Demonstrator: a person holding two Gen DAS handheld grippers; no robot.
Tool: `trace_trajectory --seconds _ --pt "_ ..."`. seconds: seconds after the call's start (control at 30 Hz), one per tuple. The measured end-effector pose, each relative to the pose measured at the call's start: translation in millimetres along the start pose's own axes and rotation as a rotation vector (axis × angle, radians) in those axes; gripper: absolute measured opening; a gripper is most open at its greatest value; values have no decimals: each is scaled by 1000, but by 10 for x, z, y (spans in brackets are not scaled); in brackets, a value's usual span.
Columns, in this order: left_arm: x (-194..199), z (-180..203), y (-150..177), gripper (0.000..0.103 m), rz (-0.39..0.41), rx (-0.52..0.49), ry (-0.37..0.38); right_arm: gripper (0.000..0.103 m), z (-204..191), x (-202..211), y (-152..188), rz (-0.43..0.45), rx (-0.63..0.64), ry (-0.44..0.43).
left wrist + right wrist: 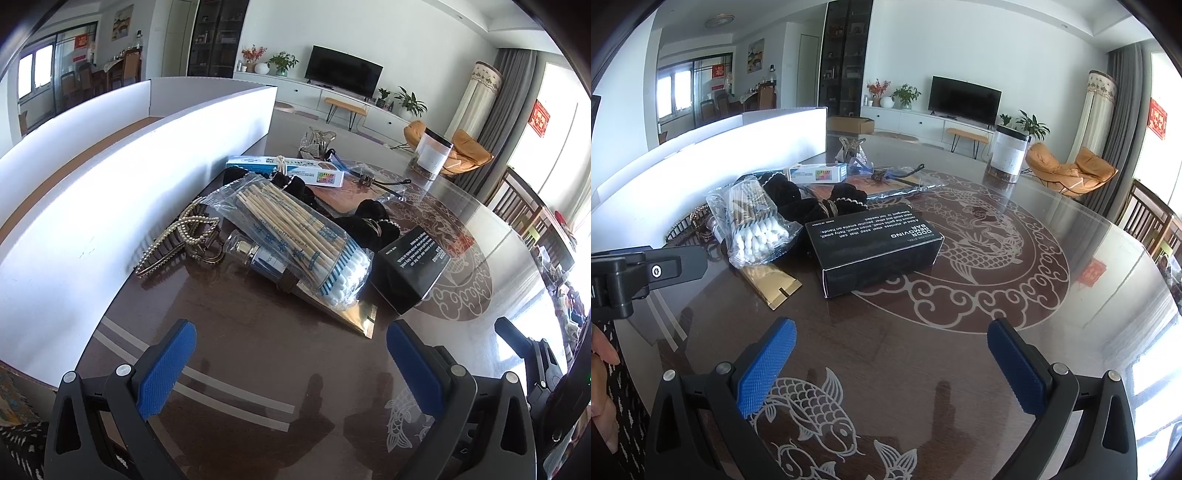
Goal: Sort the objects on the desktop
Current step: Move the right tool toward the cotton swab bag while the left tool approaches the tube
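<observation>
Left hand-held gripper (291,363) spread wide, nothing between pads, hovering over bare bench (258,332) short of clutter. Right hand-held gripper (892,363) likewise gaping, empty, tilted down toward black box (873,247).

Landmark: black box. Bag of cotton swabs (295,236) just beside it toward white tray (110,206), lying over small bottle (258,256) and gold sachet (351,314). Pearl hair claw (181,240) beyond swabs, nearest tray wall. Black scrunchies (812,201) behind box; blue-white carton (284,170) farther back.

Nothing sorted yet, judging by heap (tray probably destination). Wide jaws suit box's breadth.
</observation>
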State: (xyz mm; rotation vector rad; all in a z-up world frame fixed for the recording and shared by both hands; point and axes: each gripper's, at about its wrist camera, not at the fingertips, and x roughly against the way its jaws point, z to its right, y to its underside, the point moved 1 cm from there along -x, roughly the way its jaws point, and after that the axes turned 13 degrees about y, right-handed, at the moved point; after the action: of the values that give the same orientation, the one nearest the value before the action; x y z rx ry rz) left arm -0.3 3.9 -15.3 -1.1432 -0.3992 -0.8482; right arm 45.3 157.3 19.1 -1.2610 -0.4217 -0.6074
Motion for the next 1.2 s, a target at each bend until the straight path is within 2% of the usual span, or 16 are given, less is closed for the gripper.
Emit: trace_trajectory --seconds 0.17,0.3,0.47,0.53,0.67,0.7,0.77,0.83,0.97,1.03,1.13,1.2 --pt "41 -163 -7 103 15 90 1 103 27 -3 -4 -3 -14 -5" --pt "82 -215 -6 103 29 116 -20 103 20 -109 -86 -51 0 -29" --pt "94 -275 -6 103 34 140 -27 103 0 -331 -484 -79 -63 -126" --pt "86 -301 -4 103 28 153 -27 103 -81 -480 -710 -96 -77 -134" --pt "76 -329 3 103 19 158 -33 103 -325 -890 -927 -176 -34 -97" --pt "82 -331 6 103 19 157 -35 103 -367 -909 -939 -150 -7 -49" --pt "101 -338 13 103 21 156 -36 103 -379 -939 -926 -141 31 -46" --pt "117 -351 16 103 24 162 -30 103 -275 -929 -878 -135 34 -34" --pt "93 -397 13 103 16 191 -13 103 176 -939 -729 -199 -37 68" --pt "64 -403 12 103 7 199 -4 103 341 -910 -700 -214 -55 67" --pt "23 -377 16 103 -9 192 -6 103 366 -773 -736 -162 9 61" --pt "13 -357 21 103 -16 181 -12 103 307 -750 -769 -160 63 66"
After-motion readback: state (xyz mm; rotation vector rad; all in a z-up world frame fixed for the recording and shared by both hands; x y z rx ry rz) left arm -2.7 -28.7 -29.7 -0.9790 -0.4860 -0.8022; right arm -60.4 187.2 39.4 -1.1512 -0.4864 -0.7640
